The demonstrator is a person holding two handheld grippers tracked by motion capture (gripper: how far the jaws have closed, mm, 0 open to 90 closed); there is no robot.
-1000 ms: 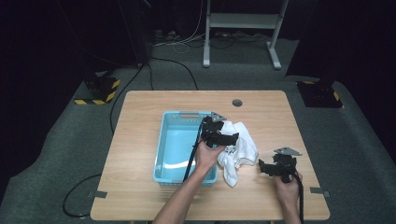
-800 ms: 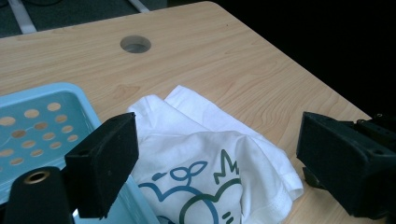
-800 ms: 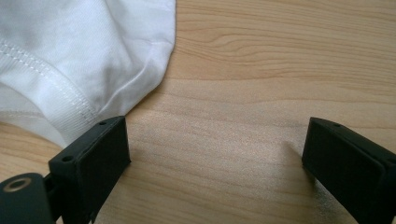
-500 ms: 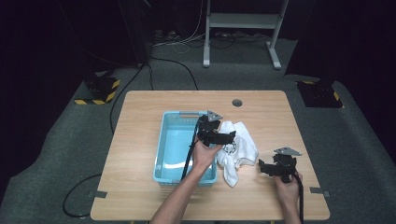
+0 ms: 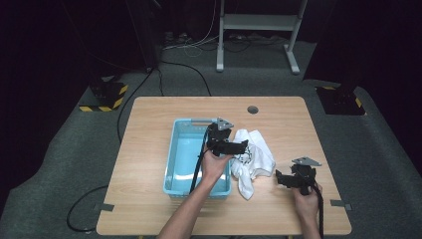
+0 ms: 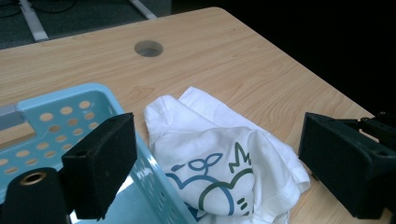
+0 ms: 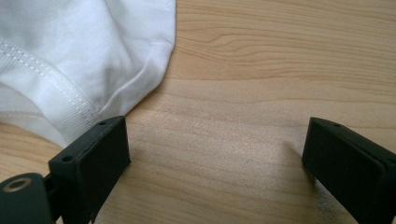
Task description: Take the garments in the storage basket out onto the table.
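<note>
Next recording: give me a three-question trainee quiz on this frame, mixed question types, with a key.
1. True or false: the white T-shirt lies inside the blue basket.
2. Is the left gripper open or shut?
3. What is under the right gripper? A) bare table B) the basket C) a towel

Key
1. False: it lies on the table beside the basket.
2. Open, above the shirt, nothing held.
3. A

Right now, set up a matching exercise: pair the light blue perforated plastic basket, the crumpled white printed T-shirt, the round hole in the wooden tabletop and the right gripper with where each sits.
1. light blue perforated plastic basket
2. crumpled white printed T-shirt
3. round hole in the wooden tabletop
4. right gripper

A. far edge
B. right of the shirt
C. left of the shirt
D. beside the basket

1-C, 2-D, 3-A, 4-B
</note>
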